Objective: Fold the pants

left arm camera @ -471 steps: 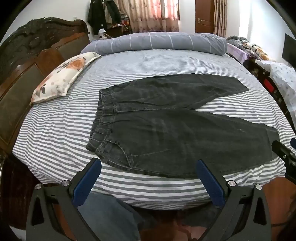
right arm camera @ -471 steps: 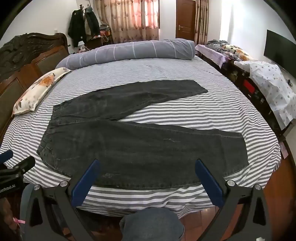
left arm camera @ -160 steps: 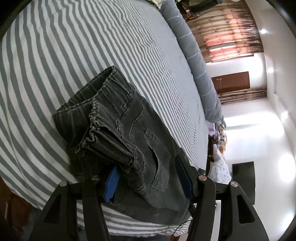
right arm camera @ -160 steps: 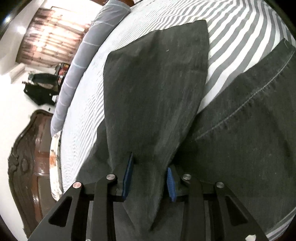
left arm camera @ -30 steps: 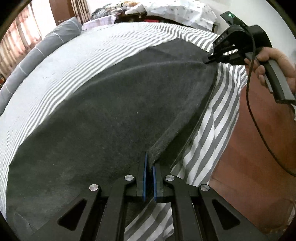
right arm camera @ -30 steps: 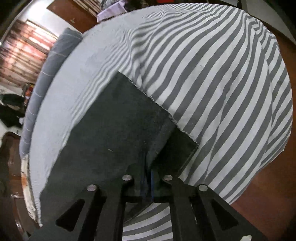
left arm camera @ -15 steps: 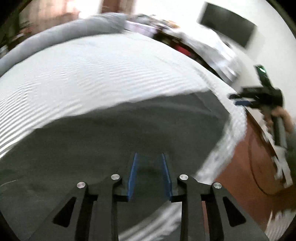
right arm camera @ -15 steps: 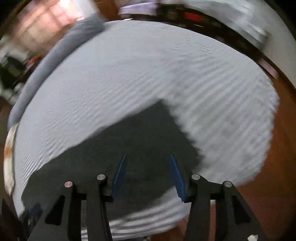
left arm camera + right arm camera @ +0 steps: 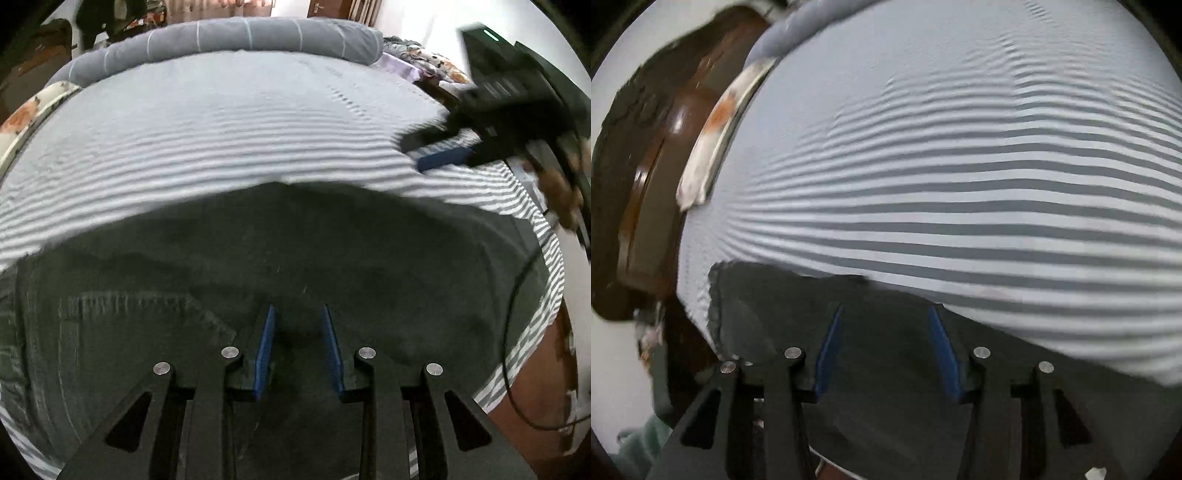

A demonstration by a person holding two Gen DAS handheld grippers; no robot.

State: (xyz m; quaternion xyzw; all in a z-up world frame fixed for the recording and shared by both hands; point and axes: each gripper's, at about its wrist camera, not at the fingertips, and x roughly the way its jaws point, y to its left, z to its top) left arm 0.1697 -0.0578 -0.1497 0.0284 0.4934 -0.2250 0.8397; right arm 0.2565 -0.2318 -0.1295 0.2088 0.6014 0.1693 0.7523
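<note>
Pants [image 9: 295, 258] lie folded on striped bed [image 9: 229, 122], both tongs released.

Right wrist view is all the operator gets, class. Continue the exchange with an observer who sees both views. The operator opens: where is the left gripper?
Observer: The left gripper hovers over the pants; its jaws have just been opening, with nothing pinched between them.
Operator: Any pocket showing?
Observer: Yes, a stitched pocket left of that gripper.
Operator: Who holds my gripper?
Observer: A hand, blurred, holds the right gripper; its jaws have just been opening too, nothing between them.
</note>
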